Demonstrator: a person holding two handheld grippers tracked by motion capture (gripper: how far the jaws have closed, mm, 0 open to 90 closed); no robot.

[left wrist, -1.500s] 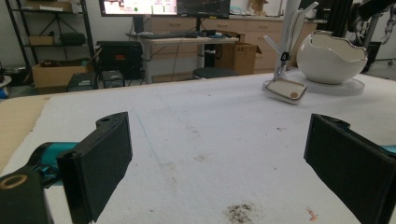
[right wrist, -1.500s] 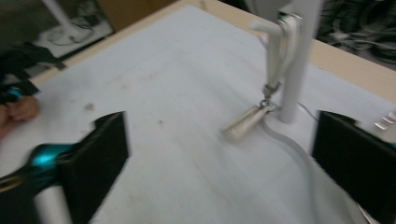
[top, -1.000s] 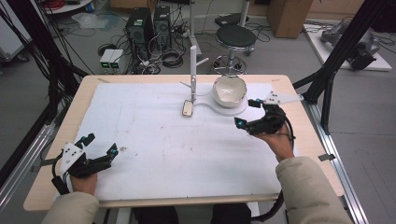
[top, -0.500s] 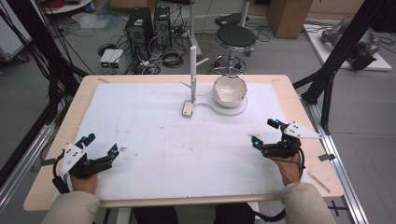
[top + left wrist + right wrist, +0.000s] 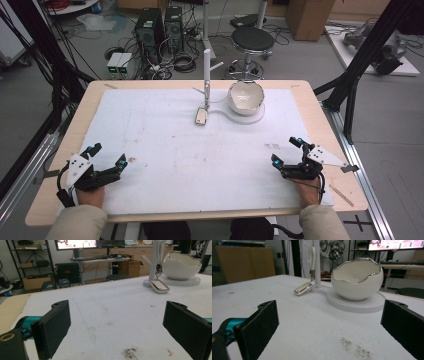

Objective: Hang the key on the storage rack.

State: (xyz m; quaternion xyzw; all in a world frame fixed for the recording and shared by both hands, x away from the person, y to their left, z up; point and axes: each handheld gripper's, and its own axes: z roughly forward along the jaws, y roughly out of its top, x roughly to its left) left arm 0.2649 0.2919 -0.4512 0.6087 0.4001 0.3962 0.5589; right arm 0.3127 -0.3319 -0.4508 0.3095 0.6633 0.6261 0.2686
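Observation:
A white eggshell-shaped bowl (image 5: 246, 96) stands on a flat white base (image 5: 256, 118) at the far middle of the table. Beside it rises a white post (image 5: 206, 70), and a small silver fob (image 5: 201, 116) on a chain from that post lies on the white mat. My left gripper (image 5: 107, 155) rests open at the near left corner with nothing between its jaws. At the near right, my right gripper (image 5: 286, 151) is open and empty too. The left gripper view has the bowl (image 5: 181, 265) and fob (image 5: 159, 286) far off; the right gripper view shows the bowl (image 5: 357, 280) and fob (image 5: 303, 288) closer.
A white mat (image 5: 165, 145) covers most of the wooden table (image 5: 50, 200), with faint dark smudges (image 5: 272, 146) on it. Black frame poles (image 5: 357, 75) stand at both sides. A stool (image 5: 252, 40) and computer towers (image 5: 157, 27) sit on the floor beyond.
My right gripper has pulled back from beside the bowl to the near right edge of the table, staying open. The left gripper has not moved.

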